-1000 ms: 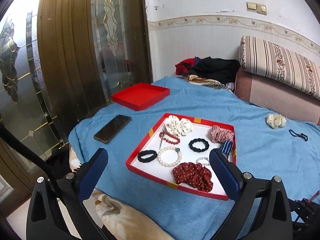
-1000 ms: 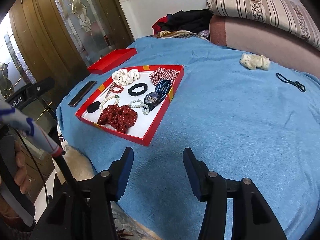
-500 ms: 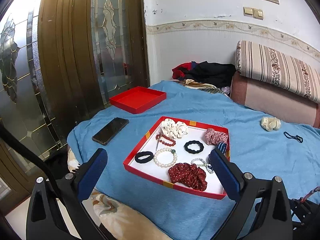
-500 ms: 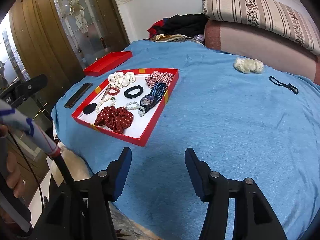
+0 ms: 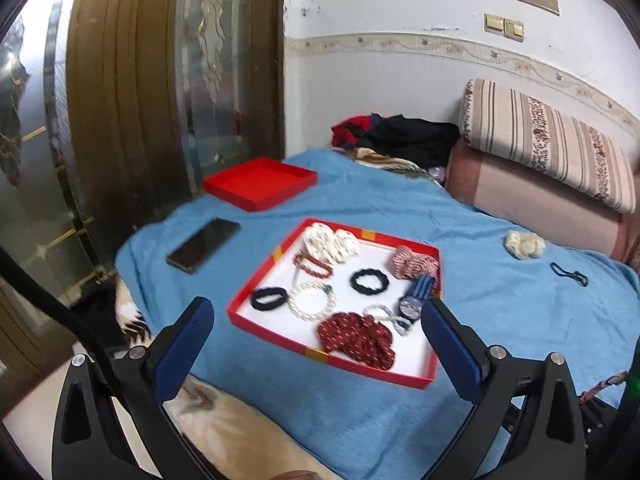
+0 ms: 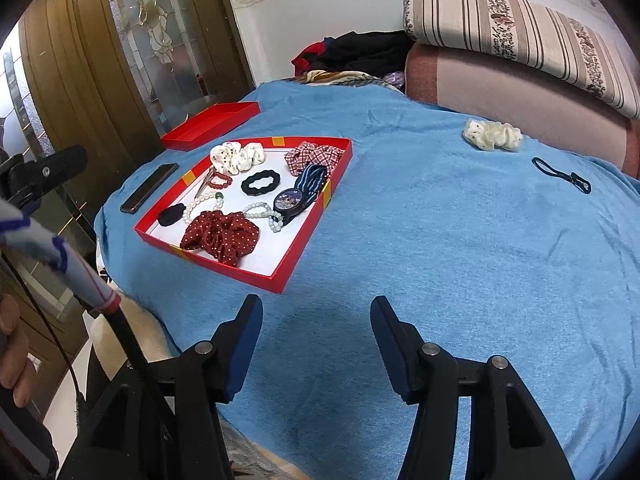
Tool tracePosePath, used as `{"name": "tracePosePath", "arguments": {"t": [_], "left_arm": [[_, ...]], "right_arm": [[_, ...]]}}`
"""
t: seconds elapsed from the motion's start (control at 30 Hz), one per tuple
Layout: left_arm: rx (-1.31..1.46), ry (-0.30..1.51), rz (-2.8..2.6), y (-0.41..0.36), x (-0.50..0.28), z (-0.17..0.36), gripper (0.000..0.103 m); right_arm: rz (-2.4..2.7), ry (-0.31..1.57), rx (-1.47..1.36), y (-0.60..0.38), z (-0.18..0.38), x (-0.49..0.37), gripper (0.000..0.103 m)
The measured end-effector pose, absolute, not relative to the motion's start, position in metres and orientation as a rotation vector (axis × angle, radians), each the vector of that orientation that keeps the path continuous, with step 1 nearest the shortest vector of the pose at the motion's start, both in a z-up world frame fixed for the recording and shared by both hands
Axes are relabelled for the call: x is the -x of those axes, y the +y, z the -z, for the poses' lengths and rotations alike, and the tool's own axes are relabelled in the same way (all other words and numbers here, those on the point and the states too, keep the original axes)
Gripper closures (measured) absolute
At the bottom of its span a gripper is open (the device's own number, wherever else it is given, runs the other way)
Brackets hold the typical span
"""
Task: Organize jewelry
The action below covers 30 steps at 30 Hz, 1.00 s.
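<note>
1. The left gripper (image 5: pixel 316 322) hangs nearest, its blue-padded fingers spread wide with nothing between them; the right gripper (image 6: pixel 316 320) hovers over bare blue blanket (image 6: pixel 460 240), fingers parted and empty.
2. Just beyond lies the red tray (image 5: pixel 256 300) with a white floor; it holds a dark red dotted scrunchie (image 5: pixel 356 340), a pearl bracelet (image 5: pixel 313 300), two black hair ties (image 5: pixel 269 298), a watch with a striped strap (image 5: pixel 416 298), a red bead bracelet (image 5: pixel 314 266), a checked scrunchie (image 5: pixel 414 262) and a white scrunchie (image 5: pixel 330 240).
3. Left of the tray rests a black phone (image 5: pixel 203 244); farther back sits the red lid (image 5: pixel 260 182).
4. Well apart on the blanket's right lie a cream scrunchie (image 6: pixel 493 135) and a thin black hair tie (image 6: pixel 562 174).
</note>
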State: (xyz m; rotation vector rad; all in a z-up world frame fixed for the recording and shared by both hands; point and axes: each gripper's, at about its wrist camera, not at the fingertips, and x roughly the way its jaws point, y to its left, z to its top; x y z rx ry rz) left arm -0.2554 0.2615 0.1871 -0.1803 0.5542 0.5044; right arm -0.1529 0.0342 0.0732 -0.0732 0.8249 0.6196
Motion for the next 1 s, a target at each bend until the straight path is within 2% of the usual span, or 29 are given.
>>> {"name": "tracePosePath", "arguments": {"t": [0.57,1.0], "left_arm": [[0.116,0.732,-0.501,0.257,0.241,-0.145,0.000],[0.089,0.830,-0.449,0.247,0.241,-0.122,0.000]], "right_arm": [[-0.534,0.743,0.157,0.041,-0.082,0.160,0.036],[-0.499,0.765,0.151,0.037,-0.077,0.153,0.034]]}}
